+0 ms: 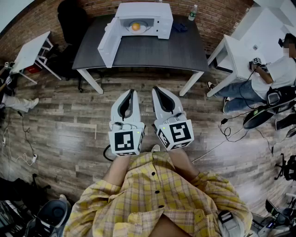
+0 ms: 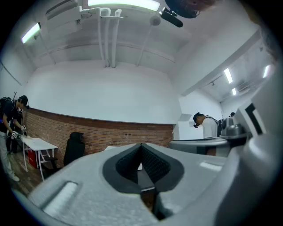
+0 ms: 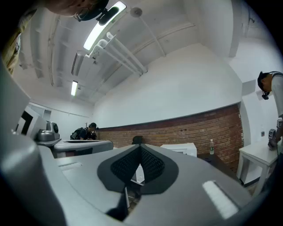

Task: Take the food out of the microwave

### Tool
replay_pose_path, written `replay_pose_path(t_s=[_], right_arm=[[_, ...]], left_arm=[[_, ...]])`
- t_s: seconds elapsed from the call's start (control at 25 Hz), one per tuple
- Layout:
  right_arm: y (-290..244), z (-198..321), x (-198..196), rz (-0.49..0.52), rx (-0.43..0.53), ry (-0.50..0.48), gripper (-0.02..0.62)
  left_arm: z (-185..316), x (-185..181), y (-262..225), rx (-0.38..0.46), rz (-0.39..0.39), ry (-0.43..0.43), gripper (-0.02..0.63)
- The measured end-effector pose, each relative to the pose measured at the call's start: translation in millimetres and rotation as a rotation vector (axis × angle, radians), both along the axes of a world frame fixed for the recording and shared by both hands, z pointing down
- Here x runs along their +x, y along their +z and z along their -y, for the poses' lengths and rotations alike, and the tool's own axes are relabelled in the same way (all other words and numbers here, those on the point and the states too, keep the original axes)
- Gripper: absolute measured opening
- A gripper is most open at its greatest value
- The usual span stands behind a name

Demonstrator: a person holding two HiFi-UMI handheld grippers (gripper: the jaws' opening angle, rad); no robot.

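A white microwave (image 1: 143,18) stands on the dark table (image 1: 148,51) at the top of the head view, its door (image 1: 109,42) swung open to the left. Inside lies an orange piece of food (image 1: 135,27) on a white plate. My left gripper (image 1: 131,94) and right gripper (image 1: 156,91) are held side by side over the wooden floor, well short of the table, both pointing toward it. Each is shut with nothing between its jaws. In the right gripper view the microwave (image 3: 179,148) shows small beyond the jaws (image 3: 140,152); the left gripper (image 2: 141,152) view shows its closed pads.
A water bottle (image 1: 193,12) and a dark blue object (image 1: 180,28) sit on the table right of the microwave. A black chair (image 1: 71,18) stands at its left. White desks (image 1: 32,51) flank the room; a seated person (image 1: 273,76) is at the right one. Cables lie on the floor.
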State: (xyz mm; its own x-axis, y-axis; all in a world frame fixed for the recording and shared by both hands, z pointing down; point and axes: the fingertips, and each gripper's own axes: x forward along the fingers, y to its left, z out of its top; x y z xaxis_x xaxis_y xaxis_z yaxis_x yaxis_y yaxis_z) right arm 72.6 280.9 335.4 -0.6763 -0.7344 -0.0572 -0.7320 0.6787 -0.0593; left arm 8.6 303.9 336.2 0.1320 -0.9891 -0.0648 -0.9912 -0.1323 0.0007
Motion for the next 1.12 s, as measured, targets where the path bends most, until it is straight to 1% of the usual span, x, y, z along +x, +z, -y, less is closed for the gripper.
replay_pose_path(t_s=[0.24, 0.44, 0.64, 0.84, 1.0, 1.12], right_arm=[[-3.2, -3.1, 3.4, 0.014, 0.033, -0.014, 0.002], [0.4, -3.6, 18.2, 0.009, 0.033, -0.033, 0.002], [1.9, -0.6, 37.6, 0.014, 0.051, -0.050, 0.002], [9.3, 2.5, 49.7, 0.034, 0.037, -0.077, 0.002], [8.4, 12.8, 42.6, 0.032, 0.050, -0.102, 0.002], [14.7, 23.6, 37.2, 0.024, 0.046, -0.100, 0.002]], left_arm=[[0.4, 4.1, 1.1, 0.002, -0.017, -0.002, 0.000], [1.7, 16.6, 4.5, 0.006, -0.040, -0.022, -0.002], [4.4, 37.9, 7.8, 0.008, -0.029, -0.033, -0.002], [7.4, 50.8, 14.5, -0.010, -0.023, -0.044, -0.002], [17.3, 49.6, 21.0, -0.019, -0.017, -0.049, -0.002], [27.6, 44.6, 27.2, -0.018, -0.017, -0.043, -0.002]])
